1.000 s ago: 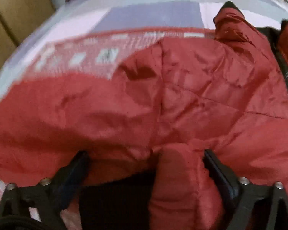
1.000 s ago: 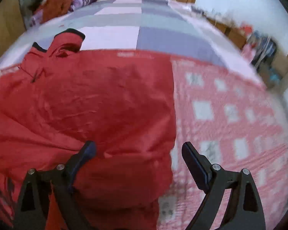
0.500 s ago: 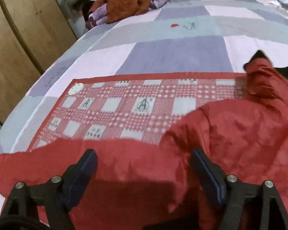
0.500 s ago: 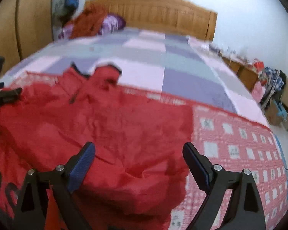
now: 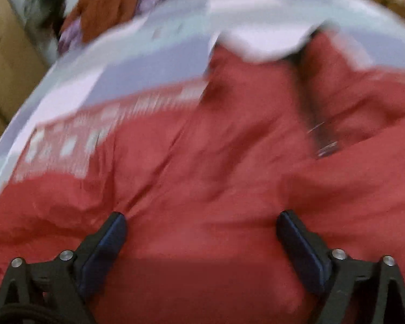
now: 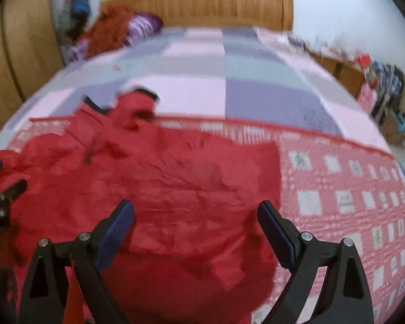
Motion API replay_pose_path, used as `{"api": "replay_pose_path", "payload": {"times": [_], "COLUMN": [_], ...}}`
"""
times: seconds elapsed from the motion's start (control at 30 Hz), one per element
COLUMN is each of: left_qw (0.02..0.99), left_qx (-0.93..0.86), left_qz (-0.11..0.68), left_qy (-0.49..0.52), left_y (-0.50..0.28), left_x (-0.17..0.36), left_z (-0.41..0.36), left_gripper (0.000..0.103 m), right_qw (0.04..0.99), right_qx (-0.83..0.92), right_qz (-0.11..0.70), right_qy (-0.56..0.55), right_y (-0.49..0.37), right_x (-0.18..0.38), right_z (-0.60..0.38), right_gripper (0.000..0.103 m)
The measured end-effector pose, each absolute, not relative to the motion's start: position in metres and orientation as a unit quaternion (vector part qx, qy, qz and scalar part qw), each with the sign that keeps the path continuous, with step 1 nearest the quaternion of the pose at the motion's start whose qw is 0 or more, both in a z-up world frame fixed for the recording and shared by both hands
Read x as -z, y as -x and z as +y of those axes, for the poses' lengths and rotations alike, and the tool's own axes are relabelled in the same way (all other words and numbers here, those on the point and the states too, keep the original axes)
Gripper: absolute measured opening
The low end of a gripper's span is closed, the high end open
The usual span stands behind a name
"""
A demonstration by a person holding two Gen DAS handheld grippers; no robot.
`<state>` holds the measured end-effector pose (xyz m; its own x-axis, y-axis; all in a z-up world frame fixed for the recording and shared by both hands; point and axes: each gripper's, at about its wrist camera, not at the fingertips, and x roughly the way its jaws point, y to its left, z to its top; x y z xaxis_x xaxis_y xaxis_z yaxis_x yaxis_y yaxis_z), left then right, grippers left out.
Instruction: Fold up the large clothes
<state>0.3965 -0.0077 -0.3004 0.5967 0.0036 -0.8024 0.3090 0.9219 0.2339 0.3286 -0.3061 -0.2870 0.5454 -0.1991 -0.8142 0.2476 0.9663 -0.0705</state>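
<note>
Left tongs point(image 5: 201, 225) are opening, no longer pinching the red jacket point(image 5: 229, 162) below; right tongs point(image 6: 195, 216) spread, seemingly empty. That fold looks released.

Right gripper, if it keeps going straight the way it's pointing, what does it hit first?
Most likely the red jacket: the right gripper, jaws wide apart and empty, points down at its crumpled fabric. Depth is hard to judge.

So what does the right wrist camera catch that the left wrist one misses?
Only the right wrist view shows the wooden headboard, the cluttered shelf along the wall, and the left gripper at its edge. Only the left wrist view shows the jacket's dark zipper strip up close. Both share the red jacket, the red checked cloth under it, the patchwork bedspread and the clothes pile.
</note>
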Motion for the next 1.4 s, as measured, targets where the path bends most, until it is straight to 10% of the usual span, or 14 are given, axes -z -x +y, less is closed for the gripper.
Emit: {"api": "replay_pose_path", "payload": {"times": [1.4], "left_qw": [0.902], "left_qx": [0.090], "left_qz": [0.418], "left_qy": [-0.056], "left_y": [-0.364], "left_x": [0.254], "left_z": [0.148], "left_gripper": [0.103], "right_qw": [0.892], "right_qx": [0.081], "right_qz": [0.444], "right_qy": [0.032], "right_y": [-0.305], "right_x": [0.283], "right_z": [-0.170], "right_gripper": [0.098]}}
